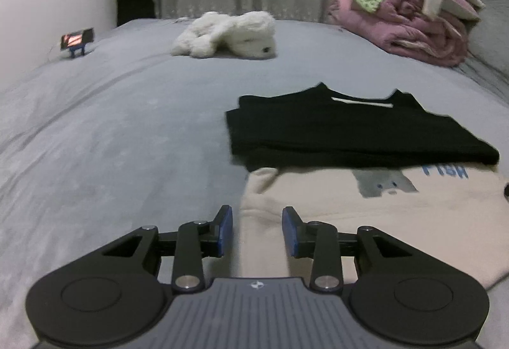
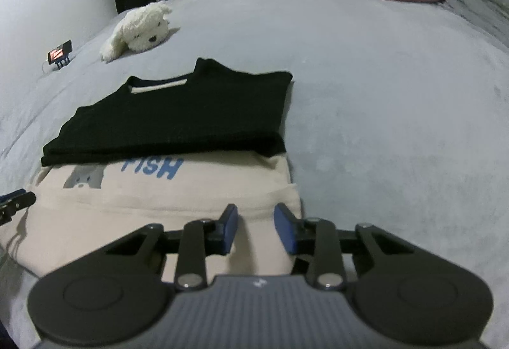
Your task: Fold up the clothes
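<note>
While both grippers, left (image 1: 257, 229) and right (image 2: 256, 228), hang open over the cream shirt (image 2: 178, 199) (black top (image 2: 178, 113) folded at 12 o'clock), each should pinch a near corner.

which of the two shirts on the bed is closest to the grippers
The cream shirt with the blue FISH print and grey animal. Both open grippers, left and right, hover over its near edge; the black shirt lies farther away, overlapping its far end.

The black garment (image 2: 178, 117) hides the cream shirt's (image 2: 159, 206) far part; its print is blurred.
</note>
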